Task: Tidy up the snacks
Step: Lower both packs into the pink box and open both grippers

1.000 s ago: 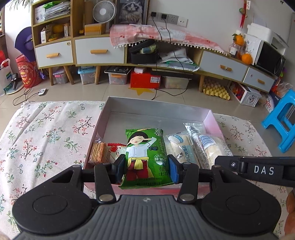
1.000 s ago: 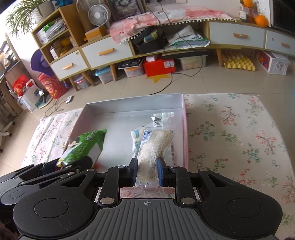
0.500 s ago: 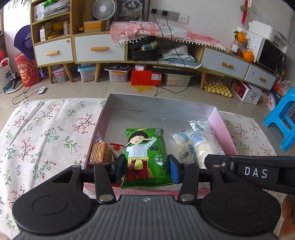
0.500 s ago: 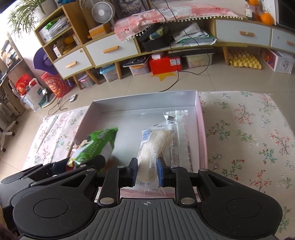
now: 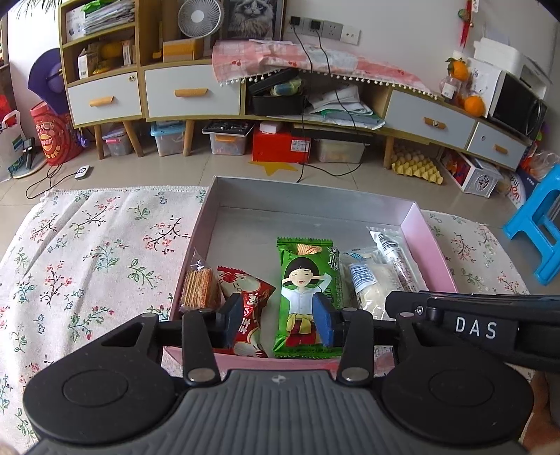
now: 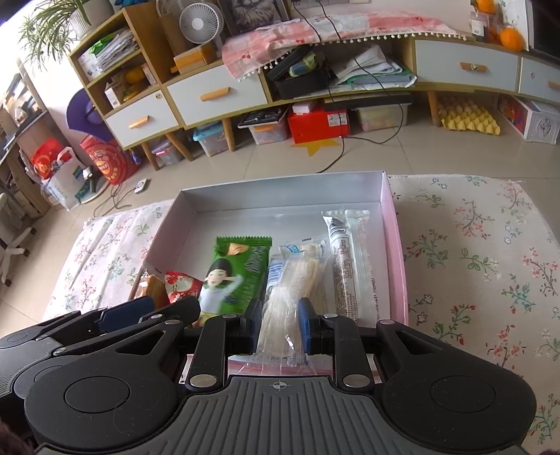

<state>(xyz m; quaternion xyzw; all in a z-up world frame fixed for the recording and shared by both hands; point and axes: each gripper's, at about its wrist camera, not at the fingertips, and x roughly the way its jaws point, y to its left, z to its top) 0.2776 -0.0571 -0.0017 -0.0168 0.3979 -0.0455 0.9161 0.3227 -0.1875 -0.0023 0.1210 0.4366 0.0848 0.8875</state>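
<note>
Black plastic tongs fill the near edge of both views. The left tongs (image 5: 278, 320) stand part-way open and have just been narrowing. The near end of the green packet (image 5: 308, 280) shows between their blue pads. The right-hand pad overlaps the packet's edge, while the other pad sits clear of it, in front of a red packet (image 5: 248, 297). The green packet lies flat on the box floor.

The right tongs (image 6: 280, 322) are pinched narrow on the near end of a clear packet (image 6: 283, 280) of pale snack. Its far end rests inside the box, just beside the green packet.

The snacks lie in a row along the near side of the open box (image 5: 315, 199), which is grey inside and pink outside. A cracker packet (image 5: 200, 287) sits against the left wall, followed by the red packet, the green one and the clear one. A long printed packet (image 6: 350, 266) lies nearest the right wall. The far half of the box floor is bare.

The box sits on a worktop covered by a floral cloth (image 5: 87, 252). Beyond it are tiled floor, a blue stool (image 5: 535, 227), a red carton (image 5: 281, 147) and a low cabinet (image 5: 192, 92) with a fan (image 5: 200, 17) on top.
</note>
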